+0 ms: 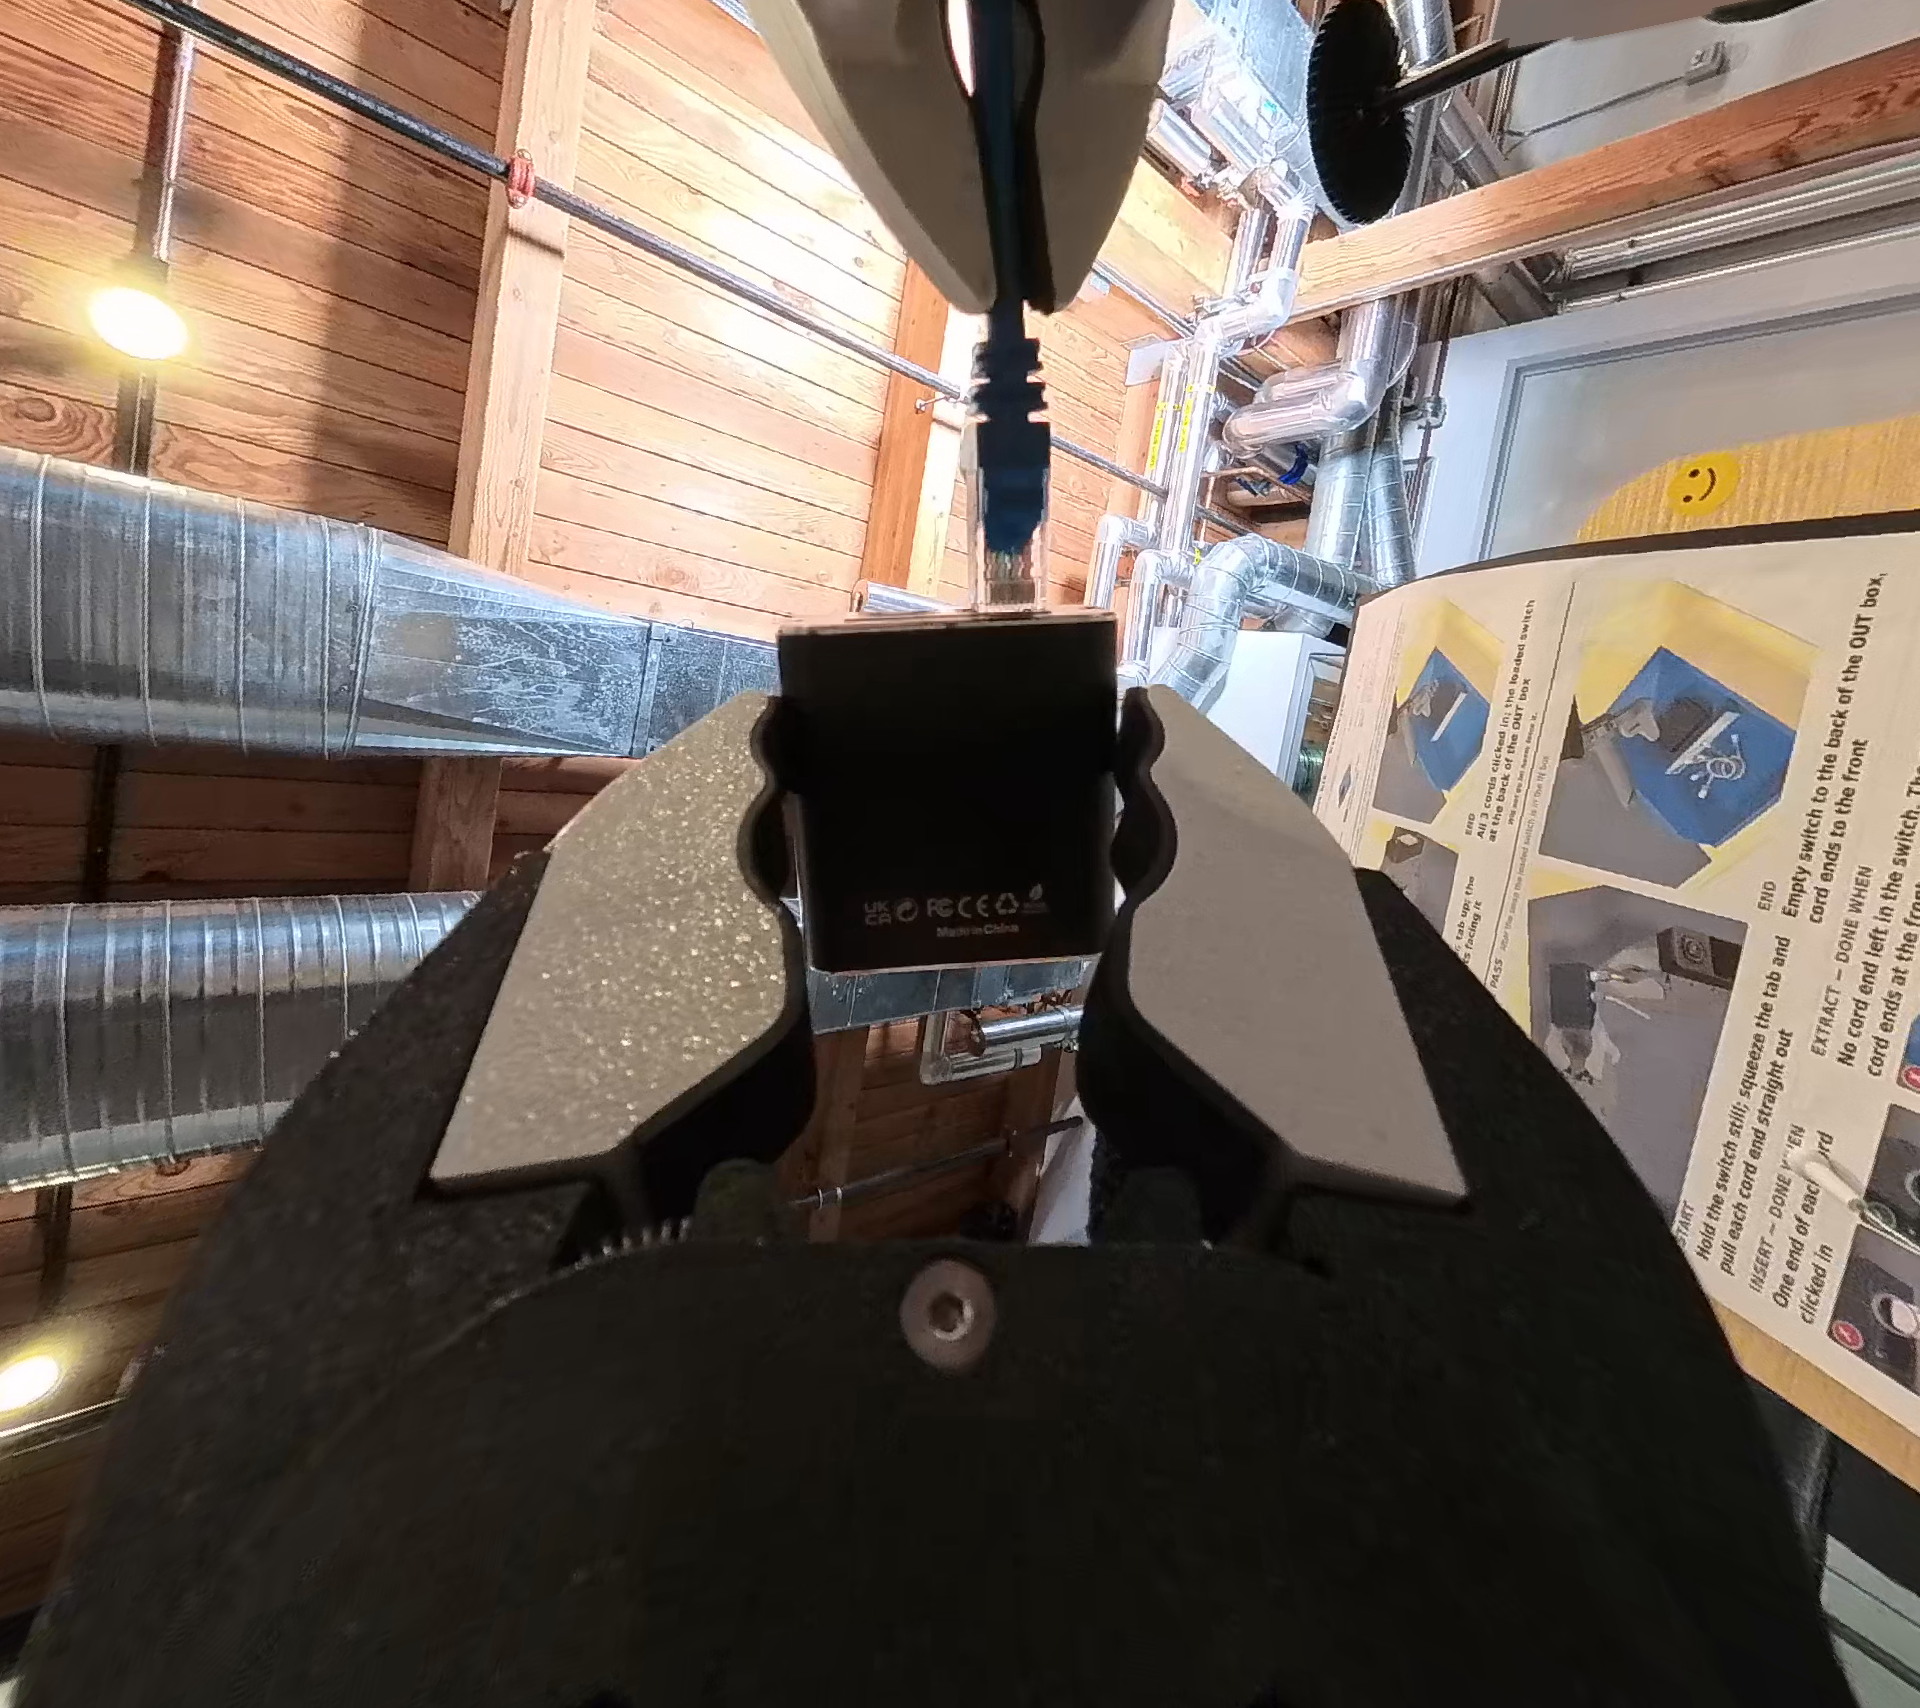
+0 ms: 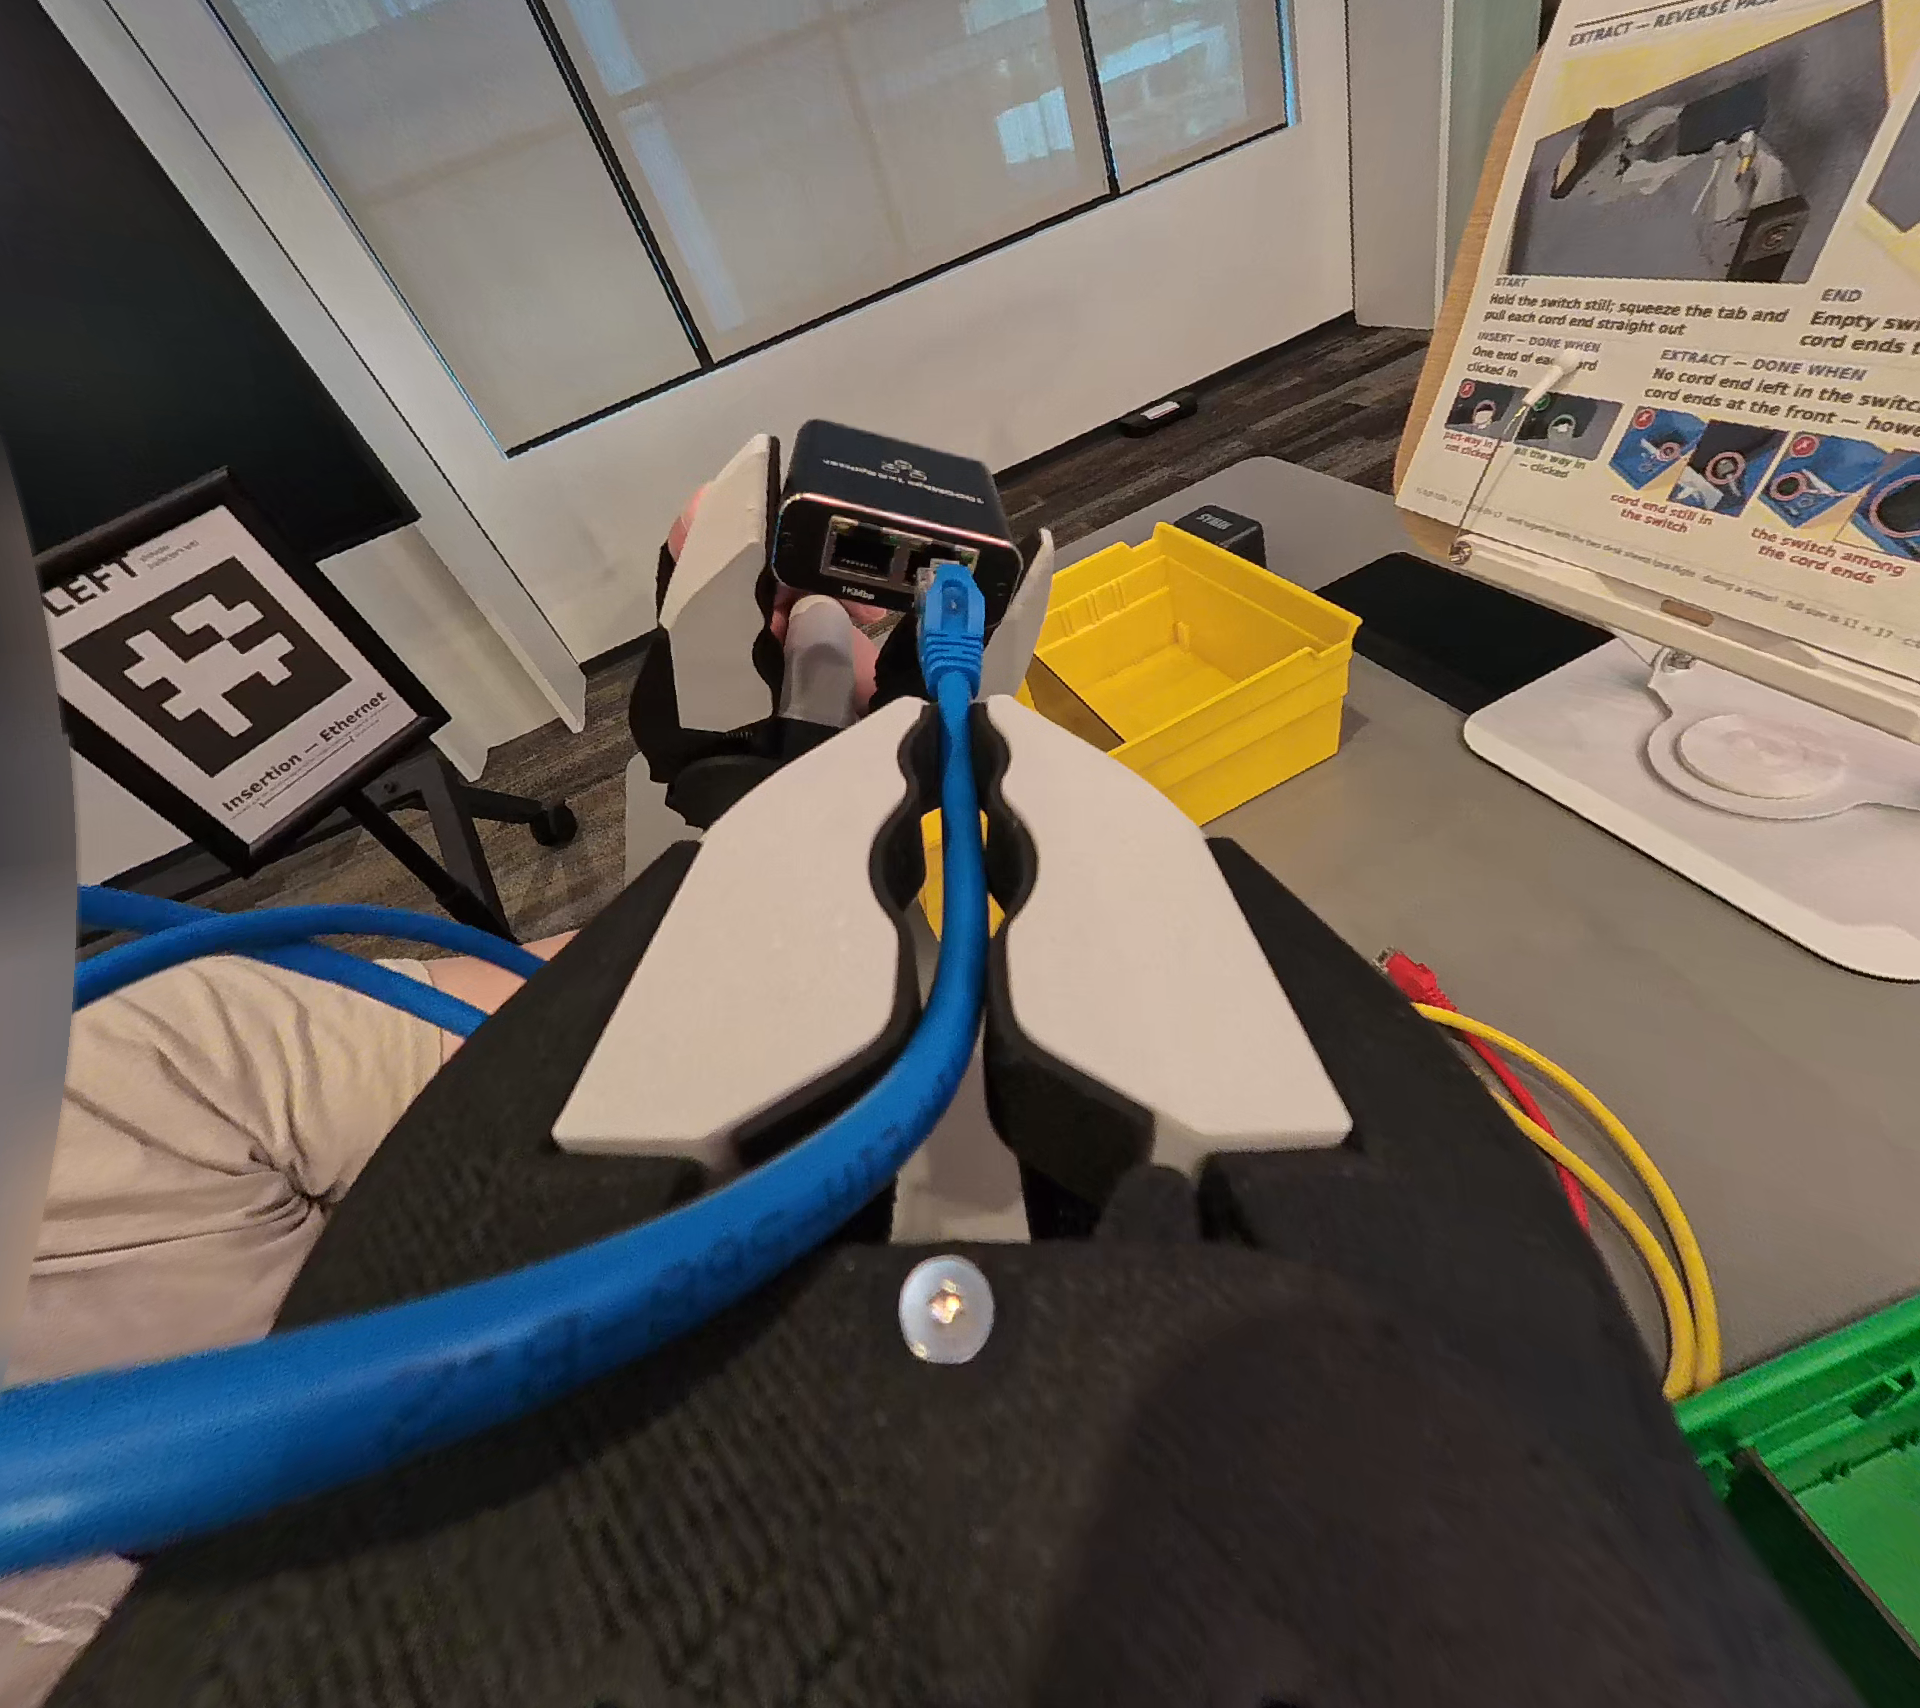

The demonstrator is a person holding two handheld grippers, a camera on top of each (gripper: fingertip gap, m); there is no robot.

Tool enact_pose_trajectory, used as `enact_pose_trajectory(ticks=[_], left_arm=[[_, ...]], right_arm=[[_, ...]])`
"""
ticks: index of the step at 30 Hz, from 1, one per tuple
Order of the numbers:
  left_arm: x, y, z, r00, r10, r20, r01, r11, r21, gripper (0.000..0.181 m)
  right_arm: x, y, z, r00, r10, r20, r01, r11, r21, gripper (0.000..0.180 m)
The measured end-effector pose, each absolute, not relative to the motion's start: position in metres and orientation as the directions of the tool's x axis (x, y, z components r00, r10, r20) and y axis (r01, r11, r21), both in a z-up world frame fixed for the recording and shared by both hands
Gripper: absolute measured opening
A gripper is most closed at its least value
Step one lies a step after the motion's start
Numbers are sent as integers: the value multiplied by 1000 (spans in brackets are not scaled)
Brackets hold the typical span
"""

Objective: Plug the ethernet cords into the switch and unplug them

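Black switch (image 2: 891,515) clamped in my left gripper (image 1: 948,811), ports facing my right gripper (image 2: 954,723), which pinches the blue cord (image 2: 961,837), its plug (image 2: 951,614) at the right port, yellow bin (image 2: 1195,682) behind on grey table (image 2: 1455,879) holding nothing visible, red cord (image 2: 1439,998) and yellow cord (image 2: 1621,1139) beside green bin (image 2: 1808,1450).

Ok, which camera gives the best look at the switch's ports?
The right wrist view. It faces the front of the switch, so both ports show, with the blue plug at the right-hand one. The left wrist view sees only the switch's black back; its port face points away, and only the plug's clear tip shows above it.
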State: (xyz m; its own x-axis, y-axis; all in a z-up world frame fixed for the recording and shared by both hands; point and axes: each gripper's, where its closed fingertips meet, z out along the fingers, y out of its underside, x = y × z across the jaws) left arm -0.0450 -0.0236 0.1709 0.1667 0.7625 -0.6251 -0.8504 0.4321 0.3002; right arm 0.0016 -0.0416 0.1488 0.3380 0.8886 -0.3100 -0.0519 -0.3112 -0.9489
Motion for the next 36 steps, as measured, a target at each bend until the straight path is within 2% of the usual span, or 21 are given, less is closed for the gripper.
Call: enact_pose_trajectory(ticks=[23, 30, 36], left_arm=[[-29, -24, 156, 133, 762, -634, -822, 442, 360, 60], [-31, -29, 158, 142, 764, -630, -815, 451, 363, 60], [-31, -44, 164, 221, 737, -639, -778, 528, 340, 59]], right_arm=[[12, -38, 139, 319, 876, -362, -32, -372, -928, 6], [10, -45, 137, 311, 894, -322, 21, -345, -938, 6], [9, -63, 143, 264, 924, -277, 48, -299, -953, 6]])
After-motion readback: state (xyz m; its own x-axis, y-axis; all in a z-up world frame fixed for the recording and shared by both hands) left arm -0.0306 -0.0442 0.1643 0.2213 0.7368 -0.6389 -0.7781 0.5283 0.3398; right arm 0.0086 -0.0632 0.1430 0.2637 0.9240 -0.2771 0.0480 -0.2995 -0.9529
